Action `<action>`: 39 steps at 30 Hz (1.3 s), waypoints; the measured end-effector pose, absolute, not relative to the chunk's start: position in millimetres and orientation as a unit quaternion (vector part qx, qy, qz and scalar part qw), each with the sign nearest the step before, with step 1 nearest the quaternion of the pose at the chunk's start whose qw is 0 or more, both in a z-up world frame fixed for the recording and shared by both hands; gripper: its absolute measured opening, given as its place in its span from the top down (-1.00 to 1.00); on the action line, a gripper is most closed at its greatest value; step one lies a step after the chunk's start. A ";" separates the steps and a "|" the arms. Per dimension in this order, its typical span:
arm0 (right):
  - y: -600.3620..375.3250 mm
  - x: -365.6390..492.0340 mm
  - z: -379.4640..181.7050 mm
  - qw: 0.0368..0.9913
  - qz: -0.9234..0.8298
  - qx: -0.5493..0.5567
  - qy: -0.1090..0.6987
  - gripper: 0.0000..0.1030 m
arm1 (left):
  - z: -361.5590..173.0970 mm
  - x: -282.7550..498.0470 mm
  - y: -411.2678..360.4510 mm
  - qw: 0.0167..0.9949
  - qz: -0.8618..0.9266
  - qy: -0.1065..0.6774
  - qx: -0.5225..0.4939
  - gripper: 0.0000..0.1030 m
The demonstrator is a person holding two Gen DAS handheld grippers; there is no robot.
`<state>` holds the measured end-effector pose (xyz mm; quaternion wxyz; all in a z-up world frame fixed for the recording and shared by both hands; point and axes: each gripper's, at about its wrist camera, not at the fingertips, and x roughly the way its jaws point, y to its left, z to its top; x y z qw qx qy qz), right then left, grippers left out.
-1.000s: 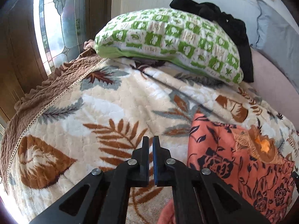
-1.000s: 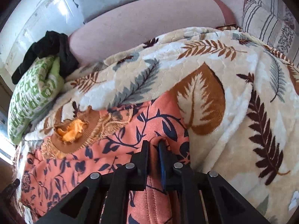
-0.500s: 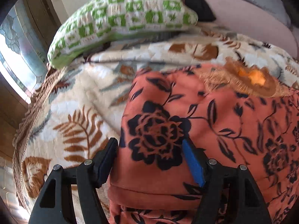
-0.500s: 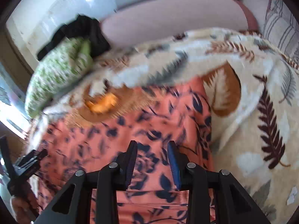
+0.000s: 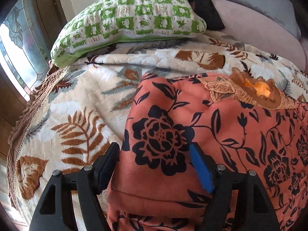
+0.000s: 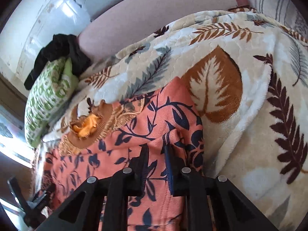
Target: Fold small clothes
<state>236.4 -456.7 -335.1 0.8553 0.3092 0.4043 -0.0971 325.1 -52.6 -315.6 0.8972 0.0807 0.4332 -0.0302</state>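
Garment: orange floral-print fabric top is laid flat on the cream leaf-patterned fleece blanket.
Left tongs: spread wide, straddling its corner.
Right tongs: parted a bit, fabric between, not pinched.

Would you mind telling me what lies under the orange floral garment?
The orange floral garment lies on the leaf-patterned blanket, which shows all around it. Anything beneath the blanket there is covered.

No legible txt/labels anywhere.
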 end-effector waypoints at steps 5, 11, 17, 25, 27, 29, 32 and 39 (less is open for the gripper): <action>-433.3 212.6 -341.8 0.836 -0.076 0.280 0.466 0.57 | -333.1 312.3 -52.3 0.882 -0.021 0.458 0.114 -0.51; -428.2 130.0 -308.0 0.859 -0.048 0.316 0.399 0.58 | -299.2 248.7 -34.6 0.908 -0.051 0.410 0.066 -0.51; -436.8 12.5 -256.6 0.899 -0.066 0.315 0.297 -0.38 | -270.1 138.9 -36.8 0.921 -0.136 0.364 0.030 -0.70; -434.5 -107.2 -213.7 0.912 -0.045 0.328 0.244 -0.62 | -233.1 23.6 -59.7 0.911 -0.206 0.355 0.035 -0.74; -430.5 -130.9 -193.9 0.919 -0.028 0.327 0.218 -0.62 | -213.9 1.7 -70.1 0.917 -0.213 0.333 0.058 -0.74; -422.6 -153.8 -171.2 0.931 -0.020 0.308 0.196 -0.62 | -191.0 -19.8 -82.0 0.925 -0.222 0.295 0.092 -0.75; -413.8 -185.4 -140.2 0.947 -0.010 0.278 0.163 -0.62 | -157.5 -43.7 -96.9 0.931 -0.244 0.239 0.126 -0.86; -396.7 -232.3 -98.7 0.965 -0.018 0.229 0.127 -0.62 | -90.0 -81.8 -122.5 0.935 -0.305 0.138 0.113 -0.98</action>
